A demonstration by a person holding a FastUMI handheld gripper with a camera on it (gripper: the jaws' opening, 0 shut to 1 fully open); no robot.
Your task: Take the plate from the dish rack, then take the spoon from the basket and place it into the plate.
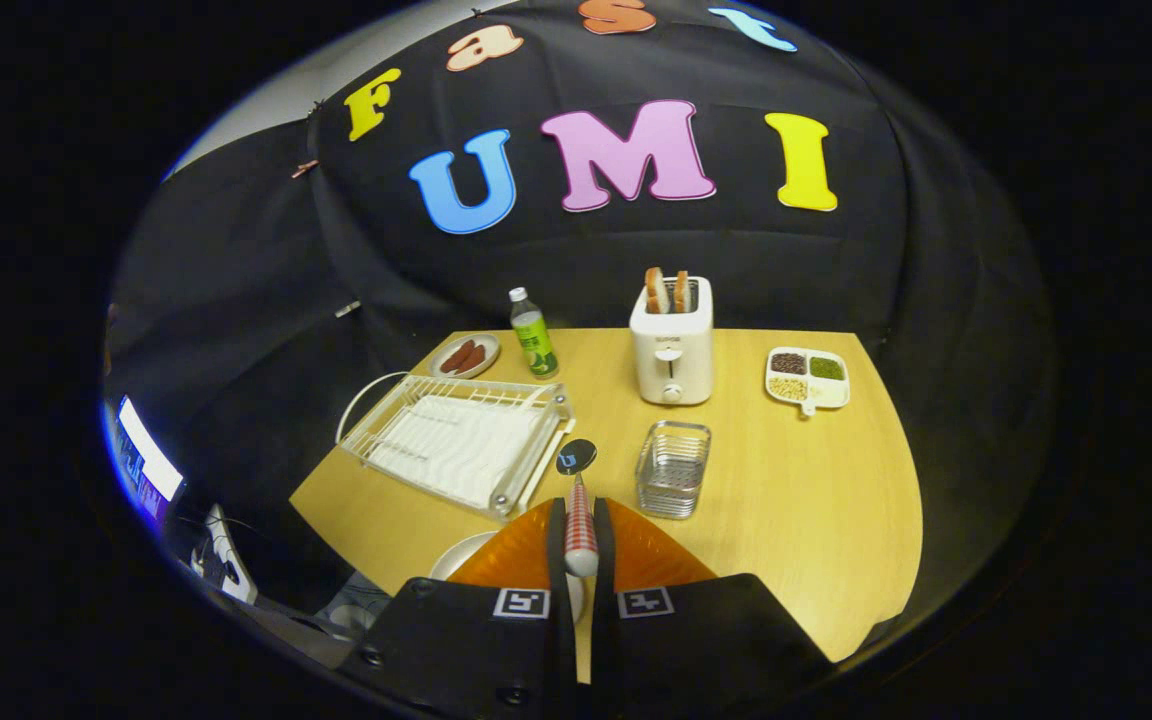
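My gripper (579,545) is shut on the spoon (578,500), pinching its red-and-white patterned handle between both fingers. The spoon's dark bowl points forward, hanging in the air just beyond the fingertips. A white plate (458,556) lies on the wooden table (786,490) under and to the left of the fingers, mostly hidden by them. The white wire dish rack (456,440) stands ahead on the left with nothing in it. The metal mesh basket (673,468) sits just ahead on the right, with nothing showing inside.
A white toaster (672,345) with two bread slices stands at the back. A green-labelled bottle (533,333) and a small dish of sausages (464,356) are behind the rack. A divided tray of grains (807,379) sits far right. A lit screen (144,465) is off the table's left.
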